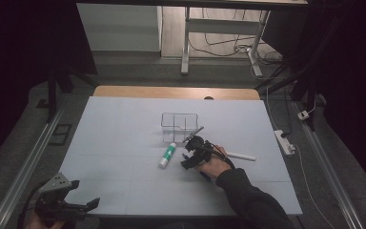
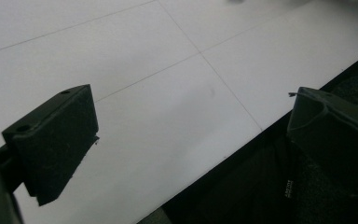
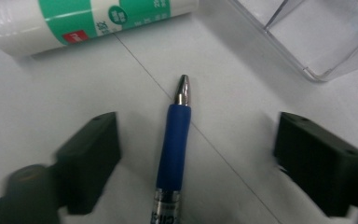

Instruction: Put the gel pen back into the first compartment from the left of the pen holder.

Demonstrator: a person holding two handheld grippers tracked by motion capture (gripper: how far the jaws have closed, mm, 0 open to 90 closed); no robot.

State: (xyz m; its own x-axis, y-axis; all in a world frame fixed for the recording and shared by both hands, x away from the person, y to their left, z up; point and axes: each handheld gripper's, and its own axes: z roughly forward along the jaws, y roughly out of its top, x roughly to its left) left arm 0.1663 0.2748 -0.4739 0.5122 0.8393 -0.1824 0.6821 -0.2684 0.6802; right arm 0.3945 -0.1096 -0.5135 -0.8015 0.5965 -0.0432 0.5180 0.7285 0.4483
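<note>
Left tongs (image 1: 83,193) are hanging at the near-left corner of the counter (image 1: 124,124), jaws spread wide w/ nothing btwn them. Right tongs (image 3: 196,154) are sitting mid-counter, also gaping wide, straddling a blue-grip pen (image 3: 172,149) that's lying flat, tip pointing away, not touching either jaw. Green-and-white glue stick (image 1: 167,155) is lying just left of them; clear plastic organizer (image 1: 179,127) is standing just beyond. White marker (image 1: 240,156) is lying near the right hand (image 1: 214,164).

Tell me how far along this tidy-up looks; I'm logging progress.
Done: nothing, the clear organizer looks empty. In hand: the right hand-held gripper is open around the blue pen, not yet closed. Left: pen, glue stick and white marker lie on the table; the left hand-held gripper sits open.
</note>
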